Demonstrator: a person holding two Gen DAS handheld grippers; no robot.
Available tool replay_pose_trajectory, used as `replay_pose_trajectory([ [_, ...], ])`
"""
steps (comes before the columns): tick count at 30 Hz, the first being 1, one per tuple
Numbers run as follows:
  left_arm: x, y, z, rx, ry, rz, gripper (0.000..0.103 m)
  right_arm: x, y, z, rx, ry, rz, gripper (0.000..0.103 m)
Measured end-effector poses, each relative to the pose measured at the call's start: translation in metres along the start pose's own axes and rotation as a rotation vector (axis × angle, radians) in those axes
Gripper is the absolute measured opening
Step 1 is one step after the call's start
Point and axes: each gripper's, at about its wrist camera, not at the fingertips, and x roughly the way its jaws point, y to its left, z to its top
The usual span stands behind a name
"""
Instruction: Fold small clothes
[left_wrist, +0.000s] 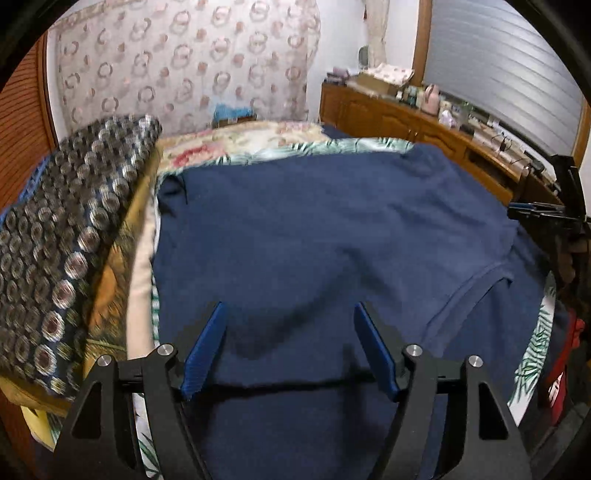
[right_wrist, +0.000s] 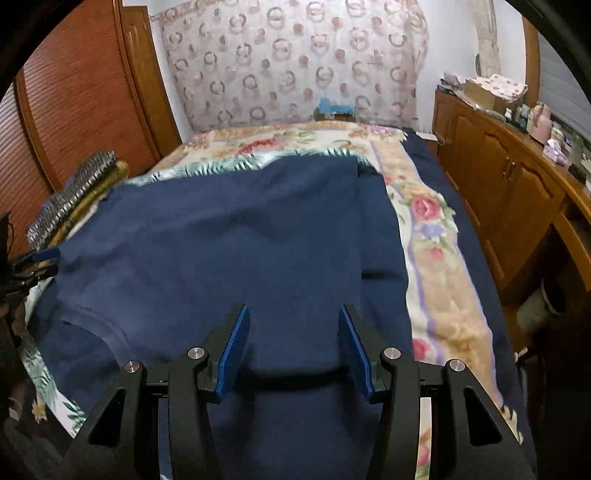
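A dark navy garment (left_wrist: 314, 236) lies spread flat on the bed, with a seam running near its right side. It also fills the middle of the right wrist view (right_wrist: 229, 240). My left gripper (left_wrist: 290, 314) is open and empty, its blue pads hovering over the garment's near edge. My right gripper (right_wrist: 293, 314) is open and empty over the garment's near right part. The right gripper also shows at the far right edge of the left wrist view (left_wrist: 535, 210), and the left gripper at the left edge of the right wrist view (right_wrist: 37, 262).
The bed has a floral blanket (right_wrist: 436, 229) and a leaf-print sheet (left_wrist: 332, 146). A folded patterned blanket (left_wrist: 62, 236) lies at the bed's left side. A wooden cabinet (right_wrist: 509, 184) with clutter stands at the right. A wooden slatted door (right_wrist: 74, 96) is at the left.
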Motion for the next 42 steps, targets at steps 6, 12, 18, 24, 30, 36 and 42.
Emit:
replay_pose_trajectory([
  [6,0.009,0.0,0.001,-0.023,0.025,0.002,0.073,0.014,-0.003,0.006,-0.013,0.005,-0.043,0.052],
  [12,0.02,-0.013,-0.001,0.042,0.063,0.053,0.082,0.022,0.005,-0.003,-0.02,-0.039,-0.078,0.051],
  [18,0.025,-0.017,0.001,0.044,0.071,0.076,0.086,0.015,0.012,-0.013,-0.013,-0.054,-0.086,0.051],
  [24,0.024,-0.017,-0.002,0.028,0.068,0.088,0.086,0.015,0.011,-0.015,-0.005,-0.061,-0.075,0.051],
  [30,0.023,-0.016,-0.004,0.033,0.069,0.091,0.086,0.016,0.014,-0.016,-0.019,-0.059,-0.089,0.051],
  [36,0.006,-0.011,-0.015,-0.001,0.068,0.062,0.083,0.015,0.013,-0.016,-0.01,-0.061,-0.08,0.051],
  [42,-0.033,0.009,-0.035,-0.08,0.001,0.121,0.079,0.015,0.012,-0.016,-0.004,-0.063,-0.077,0.051],
])
